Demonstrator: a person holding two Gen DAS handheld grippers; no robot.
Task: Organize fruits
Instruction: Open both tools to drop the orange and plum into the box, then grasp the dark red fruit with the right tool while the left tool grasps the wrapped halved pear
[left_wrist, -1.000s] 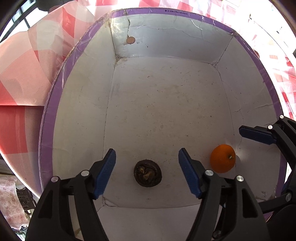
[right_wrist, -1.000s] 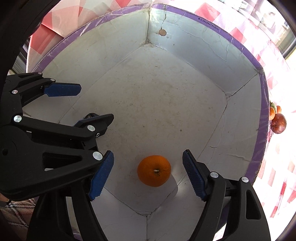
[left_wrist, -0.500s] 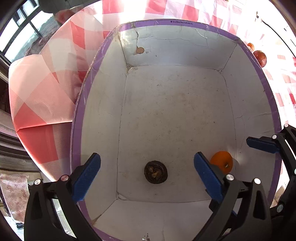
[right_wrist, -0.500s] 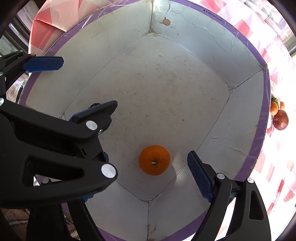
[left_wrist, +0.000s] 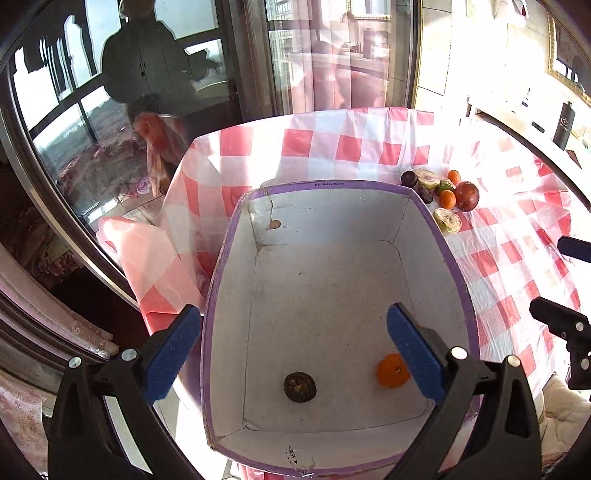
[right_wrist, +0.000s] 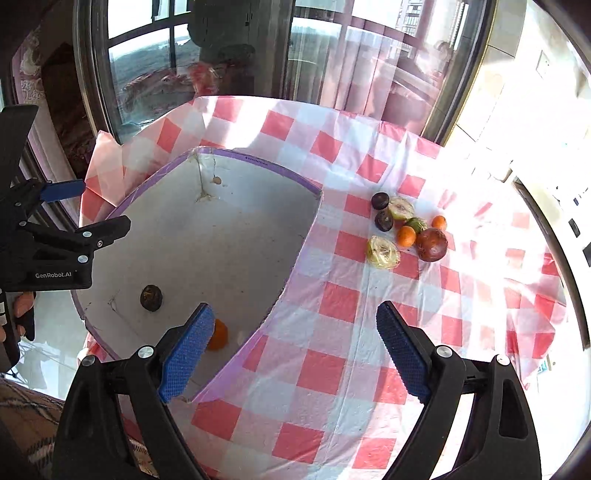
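Both tools have lifted, empty, above the box.

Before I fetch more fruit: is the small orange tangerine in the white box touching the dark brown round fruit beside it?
Apart. The left wrist view shows bare white box floor between the orange tangerine and the dark brown round fruit.

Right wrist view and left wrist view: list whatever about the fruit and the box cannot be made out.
- Orange in the box: half covered in the right wrist view by the right claw's left finger; the left wrist view shows it whole.
- Box near wall: blocked in the right wrist view by that finger.
- Fruit pile on the tablecloth: overlapping, glare-washed, so an exact count is uncertain.
- Left claw: its right finger overlaps the orange's edge.
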